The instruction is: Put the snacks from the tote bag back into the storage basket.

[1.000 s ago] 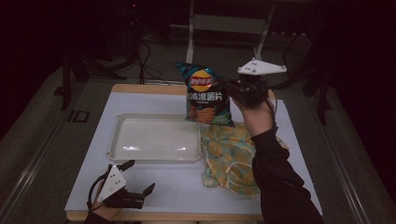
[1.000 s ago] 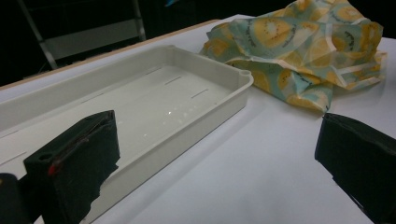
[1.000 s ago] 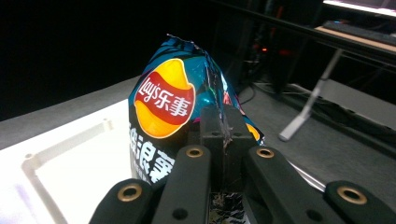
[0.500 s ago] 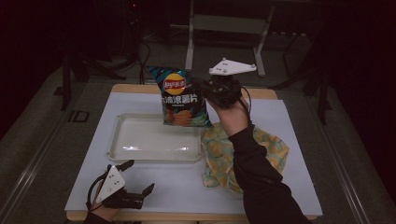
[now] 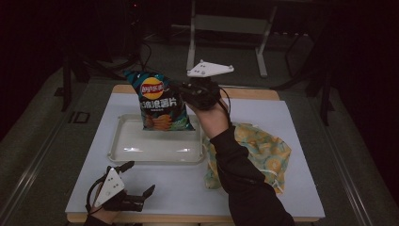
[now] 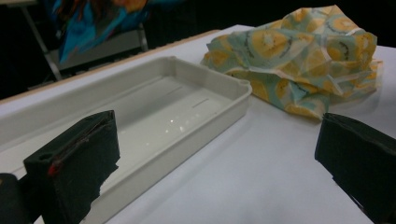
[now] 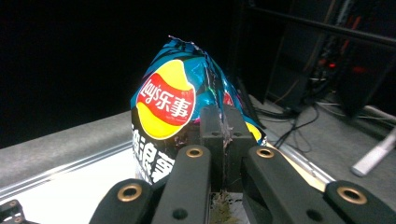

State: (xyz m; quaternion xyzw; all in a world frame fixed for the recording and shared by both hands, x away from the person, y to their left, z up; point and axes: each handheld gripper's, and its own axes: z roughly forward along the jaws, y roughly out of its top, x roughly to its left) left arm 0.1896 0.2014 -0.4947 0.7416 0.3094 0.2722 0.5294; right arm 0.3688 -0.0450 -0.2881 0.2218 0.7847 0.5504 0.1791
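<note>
A blue and black bag of crisps [image 5: 161, 100] hangs in the air over the far edge of the white tray [image 5: 123, 149]. My right gripper [image 5: 187, 94] is shut on the bag's right edge. In the right gripper view the jaws pinch the bag's [image 7: 169, 112] crimped seam between them at my right gripper [image 7: 224, 130]. My left gripper [image 5: 139, 178] rests open near the table's front left corner, nothing between its jaws. In the left gripper view my left gripper [image 6: 219, 163] faces the tray [image 6: 219, 105] and a yellow patterned cloth bag [image 6: 299, 60].
The yellow patterned cloth bag [image 5: 263, 150] lies crumpled on the white table [image 5: 291, 117] right of the tray, partly under the person's right forearm. A metal stand [image 5: 226, 28] and cables are on the floor beyond the table.
My right gripper has carried the bag of crisps leftward, from above the cloth bag to above the tray's far edge. The left gripper has stayed still.
</note>
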